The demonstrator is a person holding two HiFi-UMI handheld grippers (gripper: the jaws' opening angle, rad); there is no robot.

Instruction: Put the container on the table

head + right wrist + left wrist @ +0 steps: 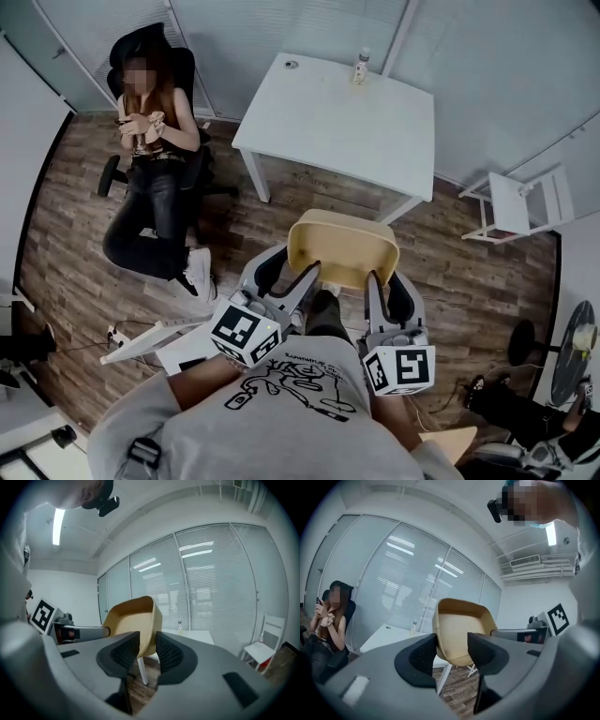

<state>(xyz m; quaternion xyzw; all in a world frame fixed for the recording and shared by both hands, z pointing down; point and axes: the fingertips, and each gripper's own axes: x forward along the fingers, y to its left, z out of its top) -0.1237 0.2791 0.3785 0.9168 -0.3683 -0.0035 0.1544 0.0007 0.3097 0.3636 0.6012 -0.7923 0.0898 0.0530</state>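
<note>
The tan, tub-shaped container (342, 248) hangs in the air over the wooden floor, just short of the white table (337, 122). My left gripper (291, 274) straddles its left wall near the front corner and is shut on it. My right gripper (387, 286) clamps the right wall. In the left gripper view the container (459, 634) fills the gap between the jaws of the gripper (452, 649), hollow side showing. In the right gripper view its wall (136, 620) sits between the narrow-set jaws of the gripper (147, 651).
A small bottle (361, 66) stands at the table's far edge. A person sits in a black office chair (155, 169) at the left. A white chair (520, 206) stands to the right, a fan (574, 352) at the far right, and a power strip (141, 342) lies on the floor.
</note>
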